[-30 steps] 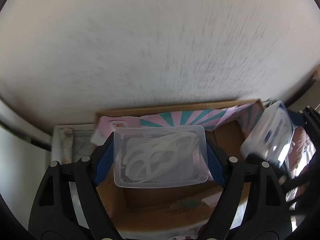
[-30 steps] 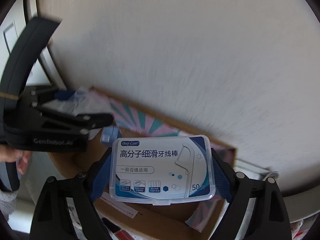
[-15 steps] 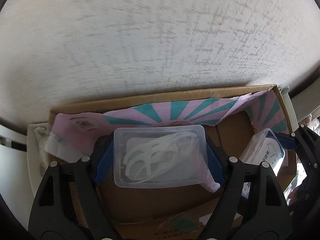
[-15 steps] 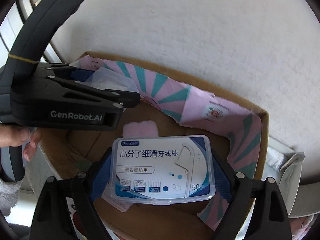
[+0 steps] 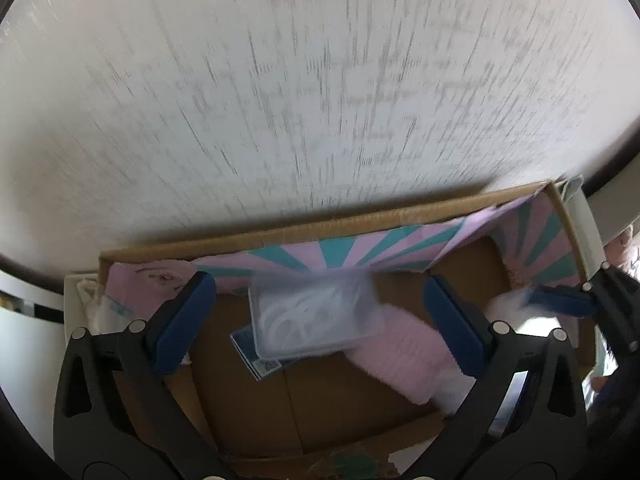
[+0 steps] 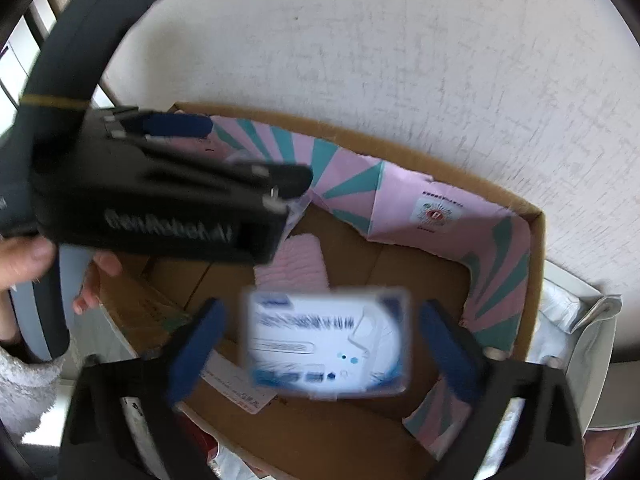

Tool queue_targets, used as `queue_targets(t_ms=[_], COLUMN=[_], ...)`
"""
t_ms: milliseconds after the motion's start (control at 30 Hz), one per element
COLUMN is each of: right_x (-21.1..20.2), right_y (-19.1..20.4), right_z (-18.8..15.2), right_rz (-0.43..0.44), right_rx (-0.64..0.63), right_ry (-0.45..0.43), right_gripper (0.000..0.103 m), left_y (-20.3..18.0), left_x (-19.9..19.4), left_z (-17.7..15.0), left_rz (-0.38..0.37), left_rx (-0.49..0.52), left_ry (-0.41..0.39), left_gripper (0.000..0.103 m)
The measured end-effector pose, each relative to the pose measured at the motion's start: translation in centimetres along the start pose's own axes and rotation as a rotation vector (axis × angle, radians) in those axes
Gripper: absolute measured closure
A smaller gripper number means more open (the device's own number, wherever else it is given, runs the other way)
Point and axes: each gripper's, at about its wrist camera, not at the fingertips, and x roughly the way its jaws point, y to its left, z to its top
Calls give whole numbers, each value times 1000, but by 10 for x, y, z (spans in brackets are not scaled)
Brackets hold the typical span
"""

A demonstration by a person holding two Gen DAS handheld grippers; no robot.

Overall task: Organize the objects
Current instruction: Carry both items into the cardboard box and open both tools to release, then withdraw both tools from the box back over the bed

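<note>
A cardboard box (image 5: 320,220) with pink and teal flaps sits against a white wall; it also shows in the right wrist view (image 6: 536,248). My left gripper (image 5: 320,316) is open above it, and a clear floss-pick case (image 5: 316,316) is blurred between and below its blue pads, free of them. My right gripper (image 6: 320,344) is open too, and a labelled floss-pick case (image 6: 326,340) is blurred between its pads without touching them. The left gripper's body (image 6: 160,208) shows at the left of the right wrist view.
A pink fuzzy cloth (image 5: 404,356) and a small blue card (image 5: 252,356) lie on the box floor. The cloth also shows in the right wrist view (image 6: 296,260). A white tray (image 6: 576,320) with wrapped items stands right of the box. A hand (image 6: 24,256) holds the left gripper.
Both grippers have opened over the box. Each floss-pick case has left its pads and is dropping into the box, blurred by motion.
</note>
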Motion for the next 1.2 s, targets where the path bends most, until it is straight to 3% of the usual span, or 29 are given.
queue_targets(t_ms=[200,433,500,700,767,1067,1200], right_x=[-5,-36,-46,-104,-124,-181,-195], right_y=[3,10,1,-11,1,29,41], right_z=[-8,-9,9,10,6,-39,-64], right_rz=[5,-87,-108,-155,-171,-260,-275], right_rx=[5,-10,-4,79,111,213,263], right_ry=[-45,-120,-145,-228,-262,-360,-366], right_gripper=[0,0,0,0,0,0,0], left_y=[9,15,16,1,-2,2,4], left_x=[-1,-22,-36,-100,-115,-206,-221], left_z=[1,-9,-10,-19,-21,-82,-115], left_rz=[6,24,26,26,21,68,20], left_rx=[-18,-29,-31,-41,-49,-54,-71], left_ry=[25,4,-20,-142,-187,-317,-325], left_gripper=[0,0,0,0,0,0,0])
